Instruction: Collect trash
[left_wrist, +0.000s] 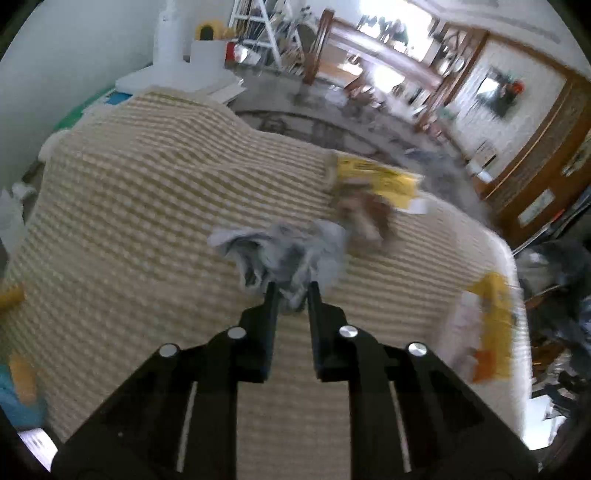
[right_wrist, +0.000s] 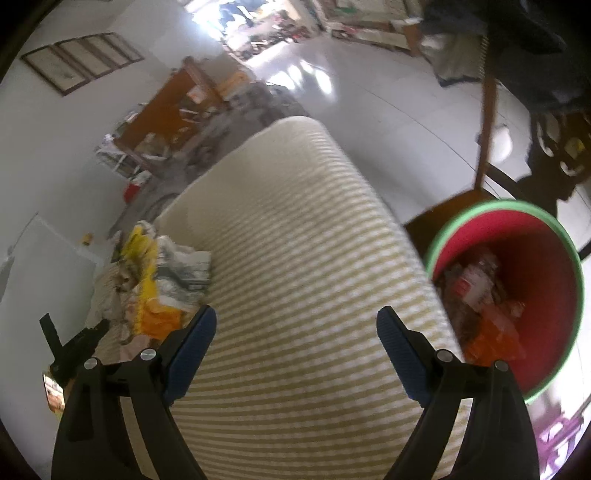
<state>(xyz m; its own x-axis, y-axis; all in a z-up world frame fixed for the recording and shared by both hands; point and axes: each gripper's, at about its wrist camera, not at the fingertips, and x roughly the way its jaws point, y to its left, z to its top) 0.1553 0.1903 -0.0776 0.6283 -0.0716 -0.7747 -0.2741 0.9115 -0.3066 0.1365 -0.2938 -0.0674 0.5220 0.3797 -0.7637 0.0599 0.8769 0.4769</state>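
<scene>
Jaws of our left gripper (left_wrist: 292, 285) are clamped on a crumpled paper wad (left_wrist: 280, 251) mid-mattress (left_wrist: 147, 206), right gripper (right_wrist: 295, 328) wide & empty, w/ the bin (right_wrist: 554, 266) just off the mattress's right edge, nearer the right hand.

Cream and olive striped cloth (left_wrist: 155, 206) under grey crumpled paper (left_wrist: 280, 251).
Red bucket (right_wrist: 532, 258) with green rim; yellow wrapper (left_wrist: 380, 181).

The striped cloth (left_wrist: 147, 206) looks bumpy and woven. The crumpled paper (left_wrist: 284, 251) is wrinkled. The red bin (right_wrist: 546, 258) is smooth plastic.
</scene>
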